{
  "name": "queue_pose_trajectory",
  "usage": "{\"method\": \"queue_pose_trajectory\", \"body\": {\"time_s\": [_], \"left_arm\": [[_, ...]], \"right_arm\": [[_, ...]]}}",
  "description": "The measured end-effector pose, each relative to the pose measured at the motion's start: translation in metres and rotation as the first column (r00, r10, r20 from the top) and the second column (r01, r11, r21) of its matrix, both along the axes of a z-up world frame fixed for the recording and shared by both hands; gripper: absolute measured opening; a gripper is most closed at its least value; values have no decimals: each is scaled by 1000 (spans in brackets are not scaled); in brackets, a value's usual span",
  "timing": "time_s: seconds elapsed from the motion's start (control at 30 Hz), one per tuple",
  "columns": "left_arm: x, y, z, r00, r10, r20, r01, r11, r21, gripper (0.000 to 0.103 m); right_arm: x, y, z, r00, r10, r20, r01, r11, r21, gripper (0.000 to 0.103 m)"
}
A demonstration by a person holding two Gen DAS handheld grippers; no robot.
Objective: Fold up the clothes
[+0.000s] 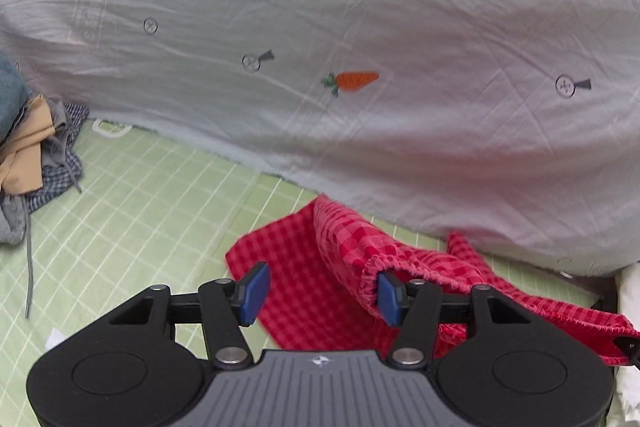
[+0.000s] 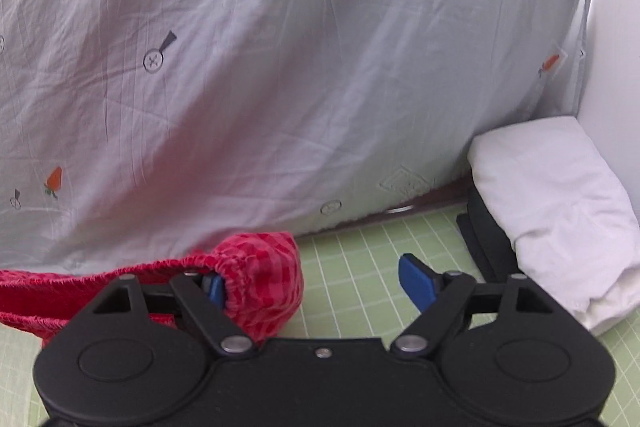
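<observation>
Red gingham shorts point(image 1: 320, 283) on the green grid mat point(image 1: 140, 195), near the carrot-print sheet point(image 1: 360, 27), elastic waistband stretched over one pad each of the spread left hand-held gripper point(image 1: 320, 293) and spread right hand-held gripper point(image 2: 314, 285), probably to square it for folding.

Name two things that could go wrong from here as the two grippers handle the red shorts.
Both grippers, left and right, are open, with only one finger inside the waistband of the red shorts, so it may slip off. The shorts lie against the quilt, so a fold might snag it.
</observation>
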State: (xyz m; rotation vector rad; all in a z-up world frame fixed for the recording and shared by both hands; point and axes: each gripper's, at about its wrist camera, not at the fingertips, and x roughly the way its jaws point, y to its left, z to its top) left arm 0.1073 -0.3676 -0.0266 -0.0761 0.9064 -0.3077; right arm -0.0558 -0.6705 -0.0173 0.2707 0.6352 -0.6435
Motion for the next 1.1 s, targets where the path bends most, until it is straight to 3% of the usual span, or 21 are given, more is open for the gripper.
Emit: {"method": "queue_pose_trajectory", "body": {"time_s": [0.27, 0.7, 1.1], "left_arm": [[-53, 34, -53, 993, 5, -115, 3, 998, 68, 60], [-131, 96, -75, 986, 32, -161, -11, 992, 127, 60], [-182, 155, -124, 957, 56, -284, 14, 971, 237, 60]], "right_arm": [[-59, 24, -54, 991, 2, -131, 5, 999, 53, 83], [-136, 85, -67, 980, 30, -198, -16, 997, 72, 83], [-194, 145, -112, 937, 63, -343, -8, 987, 159, 83]]}}
